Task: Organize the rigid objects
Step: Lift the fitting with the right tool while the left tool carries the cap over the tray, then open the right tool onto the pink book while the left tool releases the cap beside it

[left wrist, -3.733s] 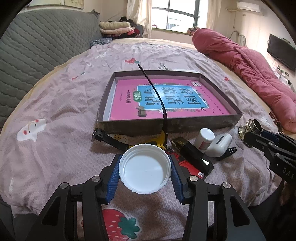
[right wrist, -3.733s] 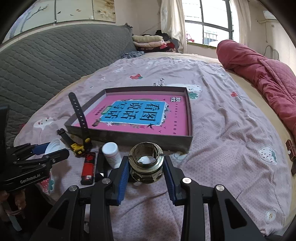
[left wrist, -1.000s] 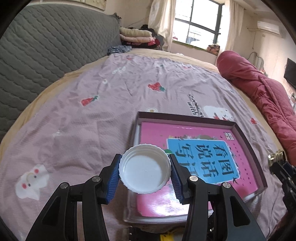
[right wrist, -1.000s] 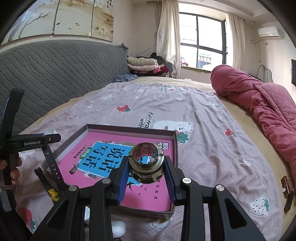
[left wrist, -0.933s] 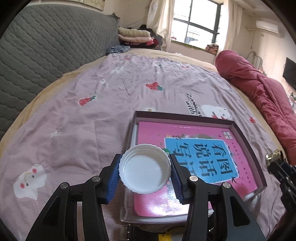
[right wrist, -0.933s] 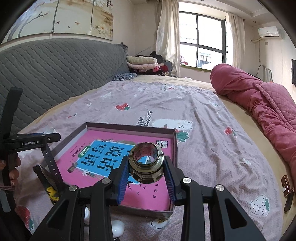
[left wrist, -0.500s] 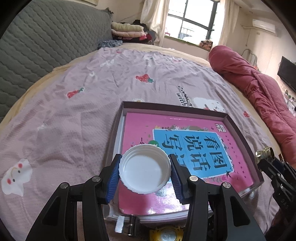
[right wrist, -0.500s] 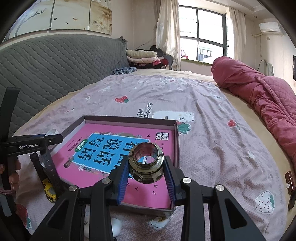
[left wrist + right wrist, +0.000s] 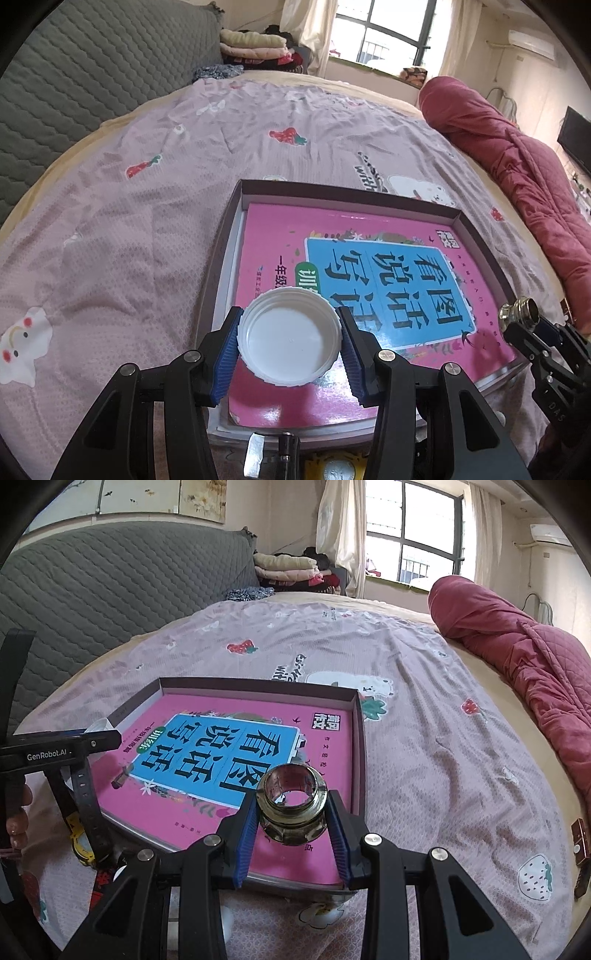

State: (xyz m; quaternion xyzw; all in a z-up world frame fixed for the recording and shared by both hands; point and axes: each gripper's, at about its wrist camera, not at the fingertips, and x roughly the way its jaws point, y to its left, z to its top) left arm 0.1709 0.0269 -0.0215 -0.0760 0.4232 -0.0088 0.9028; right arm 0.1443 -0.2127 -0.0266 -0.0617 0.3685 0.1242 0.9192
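Observation:
My left gripper (image 9: 290, 345) is shut on a white plastic lid (image 9: 290, 336), hollow side up, above the near left corner of a shallow dark box (image 9: 347, 192). A pink book (image 9: 369, 280) fills that box. My right gripper (image 9: 293, 821) is shut on a brass metal fitting (image 9: 293, 805), held over the box's near right part (image 9: 356, 738). In the left wrist view the right gripper (image 9: 521, 325) with the fitting (image 9: 519, 312) shows at the right edge. The left gripper's black body (image 9: 55, 751) shows at the left of the right wrist view.
The box lies on a pink bedsheet (image 9: 129, 240) with cartoon prints. A watch with a black strap and yellow case (image 9: 83, 812) sits at the box's near left, beside a red object (image 9: 101, 880). A red quilt (image 9: 524, 664) lies at the right, a grey headboard (image 9: 92, 583) at the left.
Both grippers have sunk towards the box with their objects still held. The box and book now look larger and nearer in both views.

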